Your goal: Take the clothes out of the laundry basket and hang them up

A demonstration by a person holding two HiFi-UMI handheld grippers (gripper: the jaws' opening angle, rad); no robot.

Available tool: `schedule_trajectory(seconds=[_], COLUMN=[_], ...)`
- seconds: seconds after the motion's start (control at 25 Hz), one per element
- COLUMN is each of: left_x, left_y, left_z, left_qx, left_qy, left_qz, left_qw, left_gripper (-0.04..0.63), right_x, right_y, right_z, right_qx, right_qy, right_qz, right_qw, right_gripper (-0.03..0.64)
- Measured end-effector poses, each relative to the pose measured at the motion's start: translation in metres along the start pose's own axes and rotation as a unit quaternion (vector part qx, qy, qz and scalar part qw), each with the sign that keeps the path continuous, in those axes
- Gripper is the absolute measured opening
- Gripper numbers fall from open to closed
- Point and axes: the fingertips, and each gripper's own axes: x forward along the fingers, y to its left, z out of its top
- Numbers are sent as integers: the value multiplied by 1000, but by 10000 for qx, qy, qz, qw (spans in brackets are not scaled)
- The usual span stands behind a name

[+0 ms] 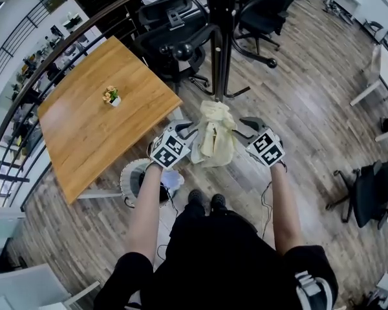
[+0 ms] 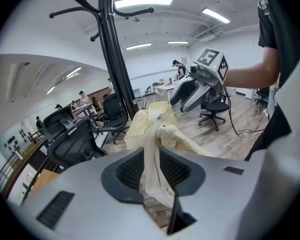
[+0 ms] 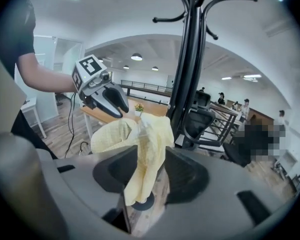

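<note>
1. Head view first: the pale yellow garment (image 1: pixel 215 137) hangs bunched just above centre, off the floor. It is right in front of the black coat stand (image 1: pixel 221 44), whose pole runs up toward 12 o'clock.
2. Whether the garment is caught on a hook of the stand, I cannot tell.
3. The left tool (image 2: pixel 151 156) comes in from 9 o'clock of the garment. It is clenched on a narrow strip of the cloth, and the loose end trails down out of the jaws.
4. The right tool (image 3: pixel 151 159) sits at 3 o'clock. Its jaws stand apart, released, with a fold of the garment draped loosely through the gap.
5. The laundry basket (image 1: pixel 126 176) stands on the floor at 8 o'clock of the garment, partly hidden under the left forearm.
6. The wooden worktop (image 1: pixel 84 141) lies at 10 o'clock, with a small potted plant (image 1: pixel 111 96) on it.
</note>
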Motion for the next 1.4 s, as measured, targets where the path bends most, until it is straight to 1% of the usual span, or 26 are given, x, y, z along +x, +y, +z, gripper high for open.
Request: schedule_trajectory(seconds=[0.08,0.12,0.16,0.24,0.36,0.56,0.8,0.92,1.04,1.16,1.4], left_x=[-6,-10,-13,-22,-35,-61,-90,-105,-122,-141,-180], left_y=[1,1,1,0,-2,0,3,9,16,23,37], left_z=[-1,0,1,-1,-12,-38,-76,-92,-107,-124,-164], left_qx=[-103,-149,-193,-257,-346,-632,-926,-1057,-1077,-1115,-1320], left_qy=[-128,-215,-293,-393,-391,-341,-288,-311,-358,-406,-469], left_qz=[203,320,434,605,752,974,1212,1277,1313,1303,1249], left_qw=[9997,9991,9984,9971,9958,9926,9879,9857,9848,9843,9822], left_gripper=[89,63,49,37,28,26,26,26,26,26,26], right_x=[-10,-16,-20,-25,-25,-14,7,20,34,47,76], right_y=[0,-1,-1,-2,4,29,68,82,97,117,164], right_z=[12,16,20,25,29,41,48,57,67,80,100], right_qx=[23,17,16,40,92,157,83,83,124,214,415], right_qy=[-463,-657,-805,-1009,-1196,-1468,-1494,-1480,-1432,-1445,-1446], right_qz=[-117,-186,-257,-360,-347,-5,352,412,440,470,509], right_qw=[9989,9977,9964,9942,9922,9890,9881,9881,9886,9882,9873], right_gripper=[109,50,10,7,7,6,8,8,8,8,6])
